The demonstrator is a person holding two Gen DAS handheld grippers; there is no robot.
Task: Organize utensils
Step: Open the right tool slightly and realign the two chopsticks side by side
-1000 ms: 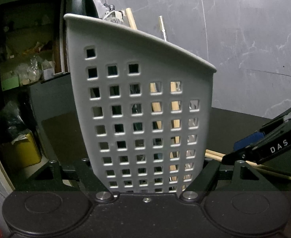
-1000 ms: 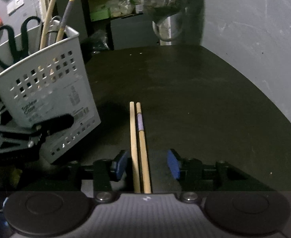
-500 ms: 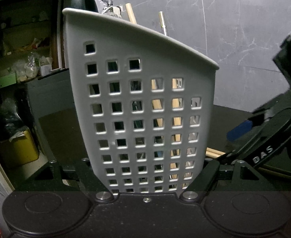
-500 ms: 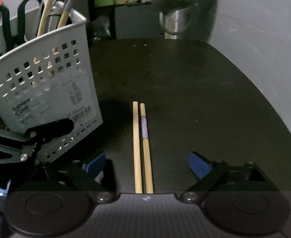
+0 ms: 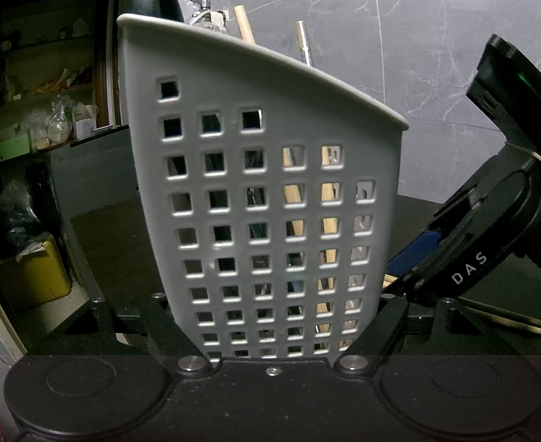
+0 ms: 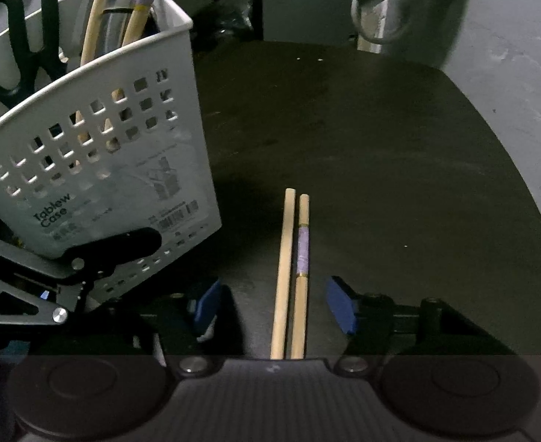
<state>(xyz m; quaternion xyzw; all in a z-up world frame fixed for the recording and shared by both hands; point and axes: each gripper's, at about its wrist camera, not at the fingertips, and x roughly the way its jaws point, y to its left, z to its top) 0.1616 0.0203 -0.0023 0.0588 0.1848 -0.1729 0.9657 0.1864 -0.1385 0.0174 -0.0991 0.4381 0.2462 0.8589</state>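
Two chopsticks (image 6: 288,276) between spread hand-held gripper (image 6: 276,304) fingers

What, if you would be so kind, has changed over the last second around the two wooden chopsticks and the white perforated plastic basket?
The right gripper opened wide, then partly narrowed again; its blue pads stand apart from the two wooden chopsticks between them, gripping nothing. In the left view it tilted upward. The left gripper stayed clamped on the white perforated plastic basket; the chopsticks stayed flat on the dark table.

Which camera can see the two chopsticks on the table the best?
The right wrist view: both chopsticks lie in full view on the black table, between the open right gripper fingers. The left wrist view shows only their ends, past the basket the left gripper holds.
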